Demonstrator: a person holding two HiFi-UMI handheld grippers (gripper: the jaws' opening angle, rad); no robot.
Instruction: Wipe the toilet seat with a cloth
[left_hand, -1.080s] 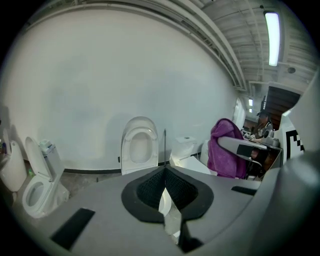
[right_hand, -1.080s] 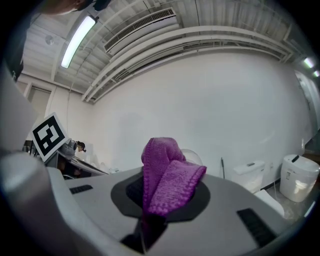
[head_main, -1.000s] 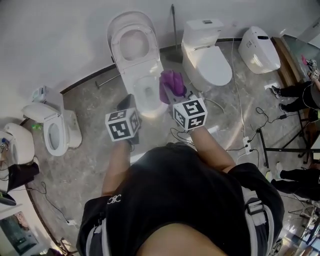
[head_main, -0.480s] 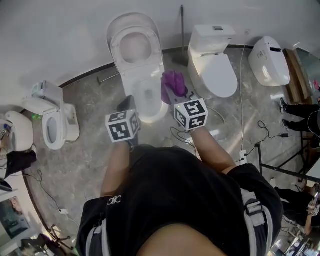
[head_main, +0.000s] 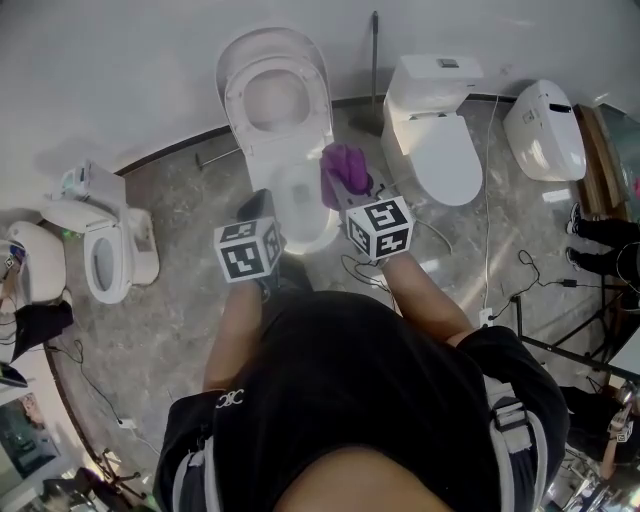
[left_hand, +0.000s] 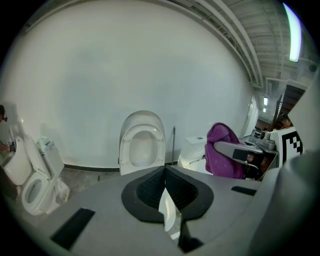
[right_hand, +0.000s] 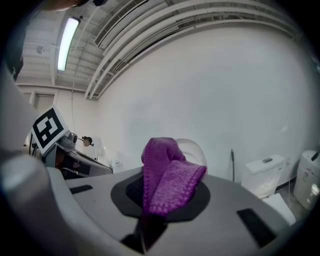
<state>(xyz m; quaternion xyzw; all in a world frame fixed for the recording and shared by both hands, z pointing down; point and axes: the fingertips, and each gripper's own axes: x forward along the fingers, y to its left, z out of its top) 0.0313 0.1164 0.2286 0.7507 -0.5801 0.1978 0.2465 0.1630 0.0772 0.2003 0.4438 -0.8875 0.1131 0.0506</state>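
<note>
A white toilet (head_main: 276, 95) stands at the wall with its lid and seat ring tipped up, and its bowl (head_main: 297, 196) lies in front of me. My right gripper (head_main: 352, 186) is shut on a purple knitted cloth (head_main: 345, 166), which hangs just right of the bowl's rim. In the right gripper view the cloth (right_hand: 168, 181) bulges up from between the jaws and hides most of the toilet. My left gripper (head_main: 257, 207) is shut on nothing and sits at the bowl's left side. The left gripper view looks at the raised seat (left_hand: 142, 144) and at the cloth (left_hand: 222, 156).
A second toilet (head_main: 434, 128) with its lid down stands to the right, and a third (head_main: 545, 128) beyond it. A small toilet (head_main: 106, 262) stands at the left. A pole (head_main: 375, 68) leans on the wall. Cables (head_main: 487, 288) run over the stone floor, and people's legs (head_main: 608, 236) show at the right edge.
Both grippers have moved forward with me towards the middle toilet and a little lower. The cloth stays clamped in the right gripper. The left jaws remain shut.
</note>
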